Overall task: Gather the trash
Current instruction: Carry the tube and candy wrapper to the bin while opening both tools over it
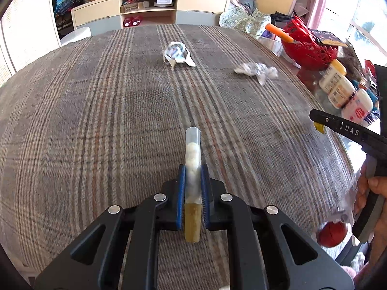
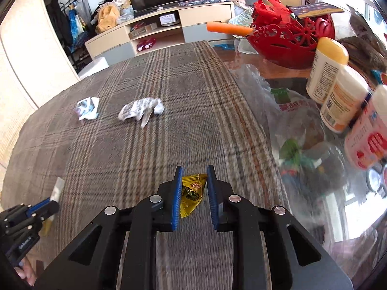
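My left gripper (image 1: 192, 169) is shut on a clear plastic tube (image 1: 192, 159) with white balls inside and a tan cap, held above the plaid cloth (image 1: 96, 120). It also shows at the left edge of the right wrist view (image 2: 52, 204). My right gripper (image 2: 193, 172) holds a yellow wrapper (image 2: 192, 193) between its blue pads; the wrapper touches the left pad and a small gap shows at the right pad. This gripper shows in the left wrist view (image 1: 316, 123). Two crumpled wrappers lie further out: a blue-white one (image 1: 177, 53) (image 2: 88, 108) and a grey-white one (image 1: 256, 70) (image 2: 141, 110).
To the right, on the glass tabletop (image 2: 273, 72), are a red openwork basket (image 2: 290, 41) with a carrot (image 2: 228, 29), several white bottles (image 2: 336, 84) and a clear plastic bag (image 2: 297, 130). A TV cabinet (image 1: 150, 9) stands beyond the table.
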The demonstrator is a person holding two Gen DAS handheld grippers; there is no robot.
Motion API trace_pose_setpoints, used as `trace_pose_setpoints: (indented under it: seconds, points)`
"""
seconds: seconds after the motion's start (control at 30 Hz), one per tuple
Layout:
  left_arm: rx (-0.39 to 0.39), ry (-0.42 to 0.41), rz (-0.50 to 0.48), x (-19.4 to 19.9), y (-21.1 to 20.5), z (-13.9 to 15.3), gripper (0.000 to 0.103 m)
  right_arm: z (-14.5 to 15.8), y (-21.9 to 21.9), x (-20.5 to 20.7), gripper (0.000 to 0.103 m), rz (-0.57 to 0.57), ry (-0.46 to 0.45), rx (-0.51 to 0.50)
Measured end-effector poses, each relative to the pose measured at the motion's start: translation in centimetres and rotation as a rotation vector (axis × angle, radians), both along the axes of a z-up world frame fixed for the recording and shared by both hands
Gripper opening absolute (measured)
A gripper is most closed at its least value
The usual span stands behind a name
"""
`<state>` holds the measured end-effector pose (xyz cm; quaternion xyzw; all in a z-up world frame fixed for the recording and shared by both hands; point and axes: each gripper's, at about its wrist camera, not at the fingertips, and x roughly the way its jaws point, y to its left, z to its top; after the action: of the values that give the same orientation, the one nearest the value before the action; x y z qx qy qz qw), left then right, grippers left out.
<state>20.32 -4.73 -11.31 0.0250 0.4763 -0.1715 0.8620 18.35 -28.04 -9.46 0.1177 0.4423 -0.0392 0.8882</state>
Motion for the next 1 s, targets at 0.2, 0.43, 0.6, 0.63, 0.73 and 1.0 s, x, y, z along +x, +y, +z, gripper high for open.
trace_pose_setpoints:
  seconds: [0.2,0.43,0.6,0.63,0.73,1.0]
  points:
    - [-0.052,0.034,-0.005,-5.6,0.4,-0.1,0.011,1.3,2.3,-6.0,0.021,0.059,-0.020,0.049]
    - [-0.085,0.047,-0.025,-13.0,0.8,0.2,0.011,1.8,5.4,-13.6,0.021,0.135,-0.023,0.087]
    - [-0.086,0.042,-0.034,-16.8,1.3,0.5,0.011,1.2,6.8,-17.4,0.021,0.159,0.001,0.105]
    - [-0.088,0.044,-0.032,-17.4,1.4,0.6,0.011,1.0,6.9,-18.0,0.021,0.161,0.006,0.107]
    - [-0.089,0.053,-0.036,-18.7,1.5,0.3,0.011,0.3,7.4,-19.5,0.021,0.168,0.024,0.110]
    - [-0.084,0.126,-0.060,-21.1,0.9,-3.0,0.011,-3.0,8.3,-21.1,0.021,0.178,0.096,0.098]
